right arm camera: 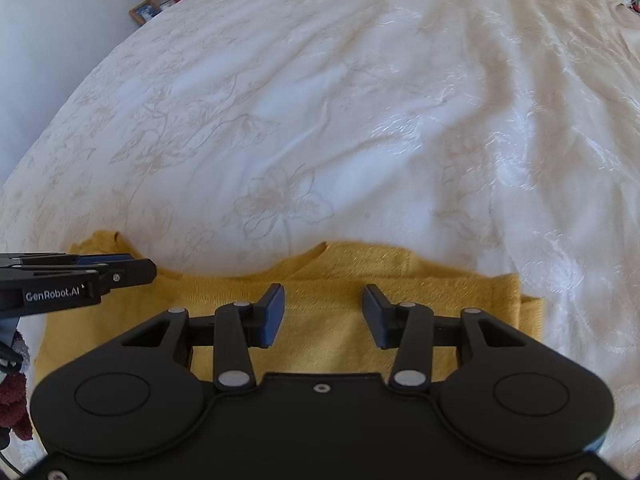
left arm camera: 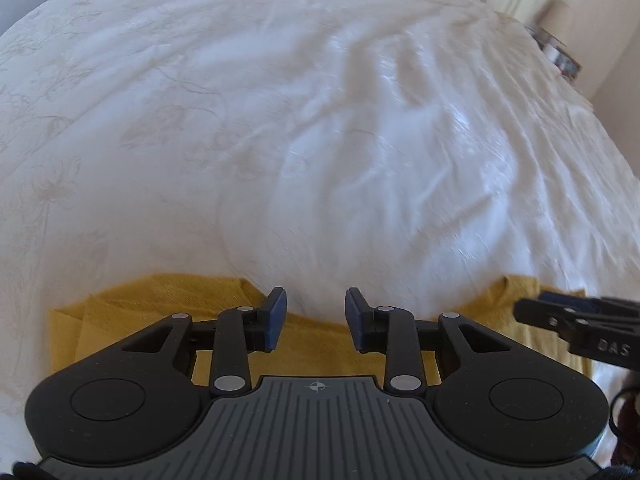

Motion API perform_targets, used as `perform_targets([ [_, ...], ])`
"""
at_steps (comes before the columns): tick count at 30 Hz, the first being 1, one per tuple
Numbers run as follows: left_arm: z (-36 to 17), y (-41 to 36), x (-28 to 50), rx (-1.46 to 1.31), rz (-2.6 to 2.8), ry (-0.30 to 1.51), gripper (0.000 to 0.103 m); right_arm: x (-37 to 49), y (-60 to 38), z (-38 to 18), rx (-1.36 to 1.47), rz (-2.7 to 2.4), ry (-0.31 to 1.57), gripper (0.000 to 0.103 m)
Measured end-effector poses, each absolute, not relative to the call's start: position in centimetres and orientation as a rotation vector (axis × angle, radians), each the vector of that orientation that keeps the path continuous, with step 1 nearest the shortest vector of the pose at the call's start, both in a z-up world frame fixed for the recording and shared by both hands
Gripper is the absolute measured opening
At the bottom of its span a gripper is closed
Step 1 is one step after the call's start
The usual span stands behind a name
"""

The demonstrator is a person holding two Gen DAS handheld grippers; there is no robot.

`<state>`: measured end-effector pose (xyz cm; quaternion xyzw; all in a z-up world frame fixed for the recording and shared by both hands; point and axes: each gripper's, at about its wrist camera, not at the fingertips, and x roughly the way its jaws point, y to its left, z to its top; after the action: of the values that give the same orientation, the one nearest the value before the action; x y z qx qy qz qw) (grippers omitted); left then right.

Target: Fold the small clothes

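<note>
Two claws, left (left arm camera: 316, 318) and right (right arm camera: 323, 316), released, empty over yellow garment (right arm camera: 336, 280) on bed (right arm camera: 320, 120). Advice: pinch garment's far edge evenly, fold flat.

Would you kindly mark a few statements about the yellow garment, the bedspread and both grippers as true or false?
1. The yellow garment lies on a white floral bedspread. True.
2. The left gripper is clamped on the garment. False: its jaws stand apart with nothing between them.
3. The right gripper hovers over the garment with its jaws apart. True.
4. The garment is dark blue. False: it is mustard yellow.
5. In the right wrist view, the left gripper shows at the right edge. False: it shows at the left edge.
</note>
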<state>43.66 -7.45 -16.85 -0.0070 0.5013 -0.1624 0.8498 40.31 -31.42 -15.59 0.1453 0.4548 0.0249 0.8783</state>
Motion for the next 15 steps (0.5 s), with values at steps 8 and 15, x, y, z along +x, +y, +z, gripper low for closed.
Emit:
perform_targets([
  [8, -13.9, -3.3, 41.1, 0.030, -0.317, 1.021, 0.041, 35.0, -34.4, -14.3, 0.431, -0.010, 0.917, 0.064],
  [15, -15.7, 1.2, 32.8, 0.098, -0.278, 1.138, 0.042, 27.1, -34.8, -16.1, 0.418, -0.041, 1.046, 0.064],
])
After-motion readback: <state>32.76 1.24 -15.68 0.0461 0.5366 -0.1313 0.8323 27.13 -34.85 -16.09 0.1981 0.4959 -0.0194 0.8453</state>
